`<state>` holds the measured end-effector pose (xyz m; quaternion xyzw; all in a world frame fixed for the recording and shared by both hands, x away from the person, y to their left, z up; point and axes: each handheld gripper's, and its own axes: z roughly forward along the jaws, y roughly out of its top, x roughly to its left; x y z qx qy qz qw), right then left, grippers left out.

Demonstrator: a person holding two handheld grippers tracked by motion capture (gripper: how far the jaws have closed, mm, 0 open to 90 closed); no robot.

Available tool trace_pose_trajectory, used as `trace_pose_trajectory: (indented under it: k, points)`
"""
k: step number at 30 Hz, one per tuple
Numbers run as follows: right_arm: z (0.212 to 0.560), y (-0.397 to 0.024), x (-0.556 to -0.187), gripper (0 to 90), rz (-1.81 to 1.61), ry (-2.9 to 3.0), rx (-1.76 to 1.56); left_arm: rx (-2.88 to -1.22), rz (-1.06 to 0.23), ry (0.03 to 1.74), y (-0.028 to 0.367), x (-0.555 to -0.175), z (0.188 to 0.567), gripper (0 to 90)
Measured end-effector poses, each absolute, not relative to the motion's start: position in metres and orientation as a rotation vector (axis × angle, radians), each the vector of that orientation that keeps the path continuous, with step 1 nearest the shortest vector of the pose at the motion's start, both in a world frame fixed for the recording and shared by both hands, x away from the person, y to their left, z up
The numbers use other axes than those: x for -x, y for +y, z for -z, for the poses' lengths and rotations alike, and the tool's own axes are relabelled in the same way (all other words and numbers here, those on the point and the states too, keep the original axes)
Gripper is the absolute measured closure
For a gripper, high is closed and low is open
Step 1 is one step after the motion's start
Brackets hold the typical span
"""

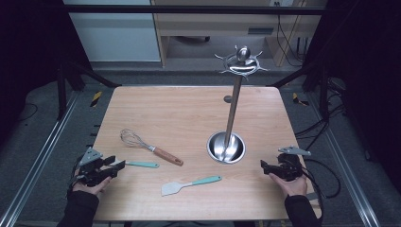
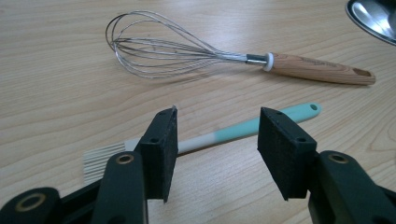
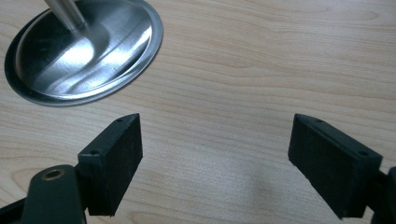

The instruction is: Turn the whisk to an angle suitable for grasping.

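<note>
- Your left gripper (image 1: 119, 165) sits near the tabletop's front-left corner, jaws open, straddling the brush (image 2: 219, 136) handle without pressing it.
- The brush lies on the tabletop; the whisk (image 2: 196, 58) is just beyond it.
- Your right gripper (image 3: 215, 163) rests near the right edge, jaws wide open over bare wood, beside the stand's base (image 3: 84, 51).

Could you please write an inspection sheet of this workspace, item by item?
Surface: wooden table, bare wood between the things.
Job's things: pastry brush lying flat, its handle between the open jaws of the left gripper, untouched.
Clutter: whisk, spatula, steel hanging stand with no utensils on it.
Grippers: left open over the brush; right gripper open above bare wood beside the stand's base.
Cables: several on the floor at the right.
Surroundings: grey floor, metal rails, furniture behind.
</note>
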<state>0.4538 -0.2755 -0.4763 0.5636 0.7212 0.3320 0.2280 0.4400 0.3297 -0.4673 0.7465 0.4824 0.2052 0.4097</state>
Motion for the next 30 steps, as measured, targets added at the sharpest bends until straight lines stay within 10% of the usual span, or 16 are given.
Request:
trace_pose_trajectory:
  k: [30]
  points:
    - [0.472,-0.269,-0.446,29.1,-0.937,2.010,-1.509,-2.051,-0.458,1.018,0.294,-0.473,0.430,54.3]
